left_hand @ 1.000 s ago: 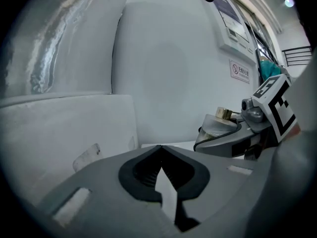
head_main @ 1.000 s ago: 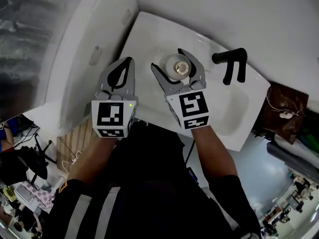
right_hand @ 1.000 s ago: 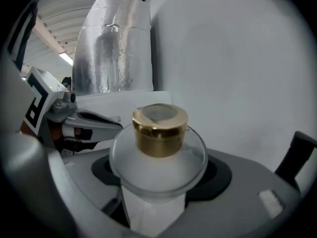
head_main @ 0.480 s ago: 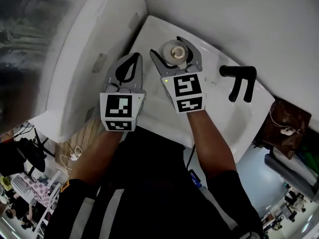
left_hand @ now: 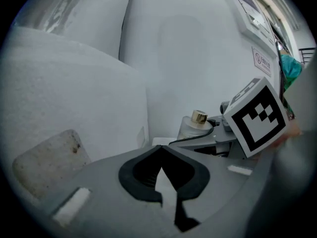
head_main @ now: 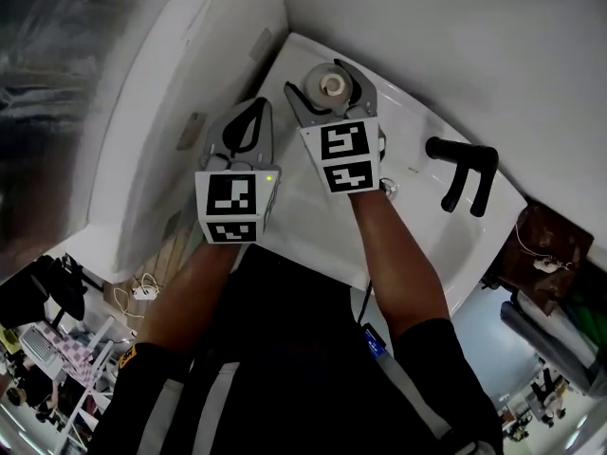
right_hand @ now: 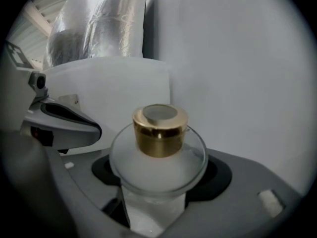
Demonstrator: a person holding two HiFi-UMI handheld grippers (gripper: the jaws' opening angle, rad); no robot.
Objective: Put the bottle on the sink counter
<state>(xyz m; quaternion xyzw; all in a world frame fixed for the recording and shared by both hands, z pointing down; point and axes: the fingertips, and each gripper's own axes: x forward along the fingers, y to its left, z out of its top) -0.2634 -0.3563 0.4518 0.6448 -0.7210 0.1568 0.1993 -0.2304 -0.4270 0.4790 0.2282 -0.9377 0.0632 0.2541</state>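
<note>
A round clear bottle (head_main: 329, 83) with a gold cap (right_hand: 159, 128) sits between the jaws of my right gripper (head_main: 328, 91), which is shut on its body. In the head view it is over the back left corner of the white sink (head_main: 432, 230), close to the wall. The right gripper view shows the bottle (right_hand: 157, 157) upright, with the pads (right_hand: 218, 175) against its sides. My left gripper (head_main: 252, 112) hovers just left of it, shut and empty; its view shows the bottle (left_hand: 194, 125) ahead to the right. Whether the bottle's base touches the counter is hidden.
A black faucet (head_main: 463, 176) stands at the sink's back rim, right of my right gripper. A white wall (head_main: 455, 45) runs behind the sink. A white sloped panel (head_main: 171, 102) lies to the left of the sink. Cluttered floor shows at the lower corners.
Both grippers have moved forward toward the sink's back left corner, the right one carrying the bottle closer to the wall. Neither gripper's jaws have changed.
</note>
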